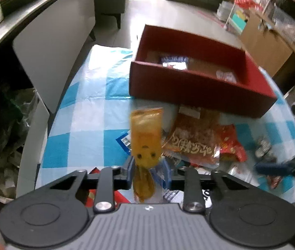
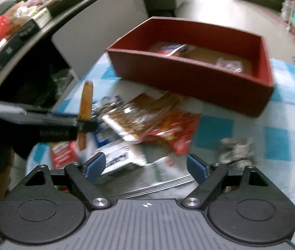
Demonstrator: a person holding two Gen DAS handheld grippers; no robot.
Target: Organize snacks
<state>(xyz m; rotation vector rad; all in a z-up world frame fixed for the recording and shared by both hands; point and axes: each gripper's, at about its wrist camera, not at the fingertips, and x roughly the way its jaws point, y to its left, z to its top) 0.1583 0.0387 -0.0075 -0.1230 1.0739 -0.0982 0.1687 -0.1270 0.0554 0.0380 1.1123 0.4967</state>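
Observation:
My left gripper (image 1: 146, 166) is shut on an orange snack packet (image 1: 146, 133) and holds it upright above the table. The same packet (image 2: 86, 100) shows edge-on in the right wrist view, clamped by the left gripper (image 2: 83, 125). My right gripper (image 2: 146, 166) is open and empty above a pile of snack packets (image 2: 147, 123), with a white flat pack (image 2: 126, 160) between its fingers. The red box (image 1: 199, 85) stands beyond the pile and holds a few wrapped snacks (image 1: 174, 61). It also shows in the right wrist view (image 2: 189, 79).
The table has a blue and white checked cloth (image 1: 85, 114). A brown and a red packet (image 1: 195, 139) lie in front of the box. A small dark wrapped item (image 2: 235, 148) lies to the right. A grey counter with boxes (image 1: 12, 10) rises at left.

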